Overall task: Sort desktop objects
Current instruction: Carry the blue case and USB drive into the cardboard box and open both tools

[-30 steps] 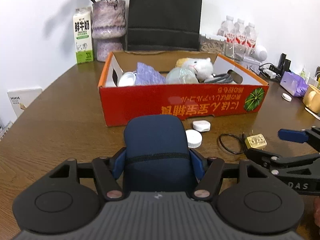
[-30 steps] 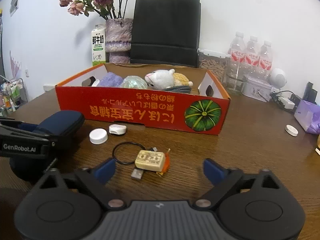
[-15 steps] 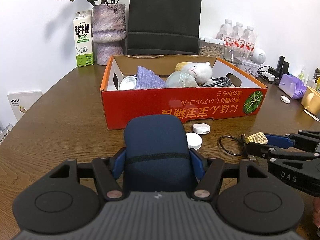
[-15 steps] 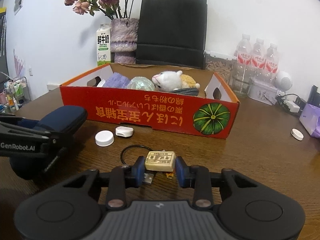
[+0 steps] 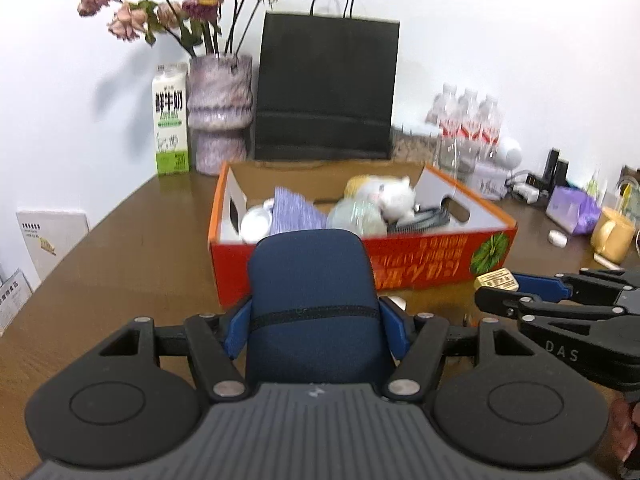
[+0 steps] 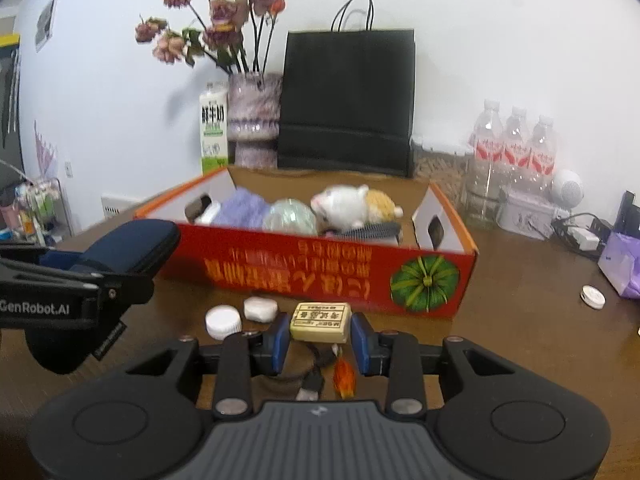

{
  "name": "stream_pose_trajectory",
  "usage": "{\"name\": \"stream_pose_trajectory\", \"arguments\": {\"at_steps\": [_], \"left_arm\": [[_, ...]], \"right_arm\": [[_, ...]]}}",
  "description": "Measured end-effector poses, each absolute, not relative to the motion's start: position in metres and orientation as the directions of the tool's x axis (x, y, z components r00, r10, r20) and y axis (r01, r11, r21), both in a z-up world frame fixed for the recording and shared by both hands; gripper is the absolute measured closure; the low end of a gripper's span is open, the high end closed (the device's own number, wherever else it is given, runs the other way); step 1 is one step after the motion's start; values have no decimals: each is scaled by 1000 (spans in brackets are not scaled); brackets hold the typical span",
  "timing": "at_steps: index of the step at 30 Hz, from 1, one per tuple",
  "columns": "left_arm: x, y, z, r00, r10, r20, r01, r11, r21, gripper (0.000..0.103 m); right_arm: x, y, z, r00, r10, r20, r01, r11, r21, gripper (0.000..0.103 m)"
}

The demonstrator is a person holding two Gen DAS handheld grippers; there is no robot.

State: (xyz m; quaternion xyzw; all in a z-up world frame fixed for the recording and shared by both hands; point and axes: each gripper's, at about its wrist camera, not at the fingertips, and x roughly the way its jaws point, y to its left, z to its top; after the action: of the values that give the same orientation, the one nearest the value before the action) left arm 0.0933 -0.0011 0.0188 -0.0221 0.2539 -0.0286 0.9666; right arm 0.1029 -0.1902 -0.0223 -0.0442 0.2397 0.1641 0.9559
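A plain white wall (image 6: pixel 500 32) is standing behind a dark brown wooden table (image 6: pixel 520 332), with soft, even light falling on it. Against that wall, a tall black paper carrier bag (image 6: pixel 348 100) is sitting; left of the bag, a mottled purple ceramic vase (image 6: pixel 254 118) is holding dried pink roses (image 6: pixel 216 12).

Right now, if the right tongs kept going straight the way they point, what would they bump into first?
Probably the red cardboard box. The right tongs hold a small tan block and aim at the box's near wall, beside the pumpkin picture. Depth is hard to judge, and they may pass over its rim.
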Motion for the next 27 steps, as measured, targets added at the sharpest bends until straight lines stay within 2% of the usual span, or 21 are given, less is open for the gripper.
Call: {"name": "stream_pose_trajectory", "arguments": {"at_steps": [14, 27], "left_arm": [[137, -2, 59, 924, -46, -381, 20, 997, -71, 37], [208, 3, 51, 926, 3, -378, -31, 997, -70, 37]], "right_arm": [[138, -170, 22, 877, 316, -361, -343, 939, -11, 71], [214, -182, 21, 895, 269, -357, -284, 959, 12, 71]]}}
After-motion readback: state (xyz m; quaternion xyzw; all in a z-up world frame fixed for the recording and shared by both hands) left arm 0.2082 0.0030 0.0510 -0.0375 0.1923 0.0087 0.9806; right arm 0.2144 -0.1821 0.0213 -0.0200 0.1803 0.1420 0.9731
